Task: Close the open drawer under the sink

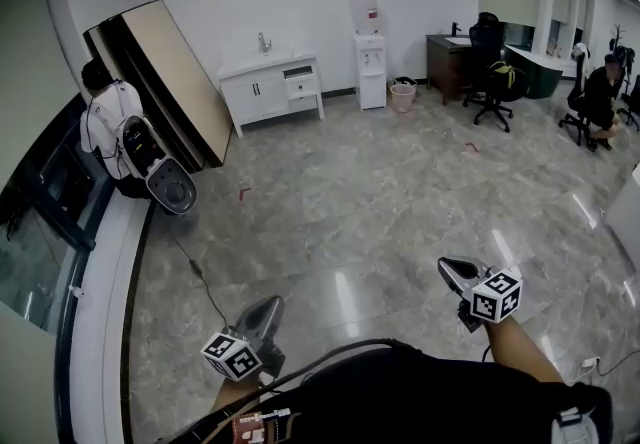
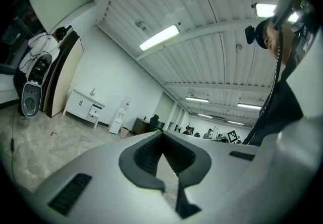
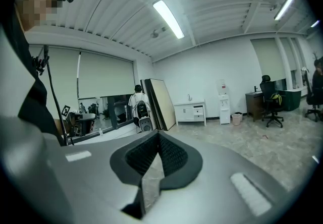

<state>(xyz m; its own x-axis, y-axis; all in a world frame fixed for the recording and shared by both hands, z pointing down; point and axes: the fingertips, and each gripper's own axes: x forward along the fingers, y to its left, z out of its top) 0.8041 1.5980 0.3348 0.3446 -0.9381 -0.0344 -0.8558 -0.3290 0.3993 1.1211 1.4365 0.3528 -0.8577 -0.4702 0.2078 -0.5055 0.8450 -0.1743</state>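
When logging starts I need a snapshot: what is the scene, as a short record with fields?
Sink cabinet: against the far wall
Drawer: right side of cabinet, pulled out
Water dispenser: right of cabinet
Left tongs: shut, empty, far from cabinet
Right tongs: shut, empty, far from cabinet

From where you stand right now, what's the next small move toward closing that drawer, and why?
Probably step forward toward the sink cabinet: it stands by the far wall, its open drawer far beyond both tongs. The left tongs and right tongs are shut and empty, so nothing needs setting down first.
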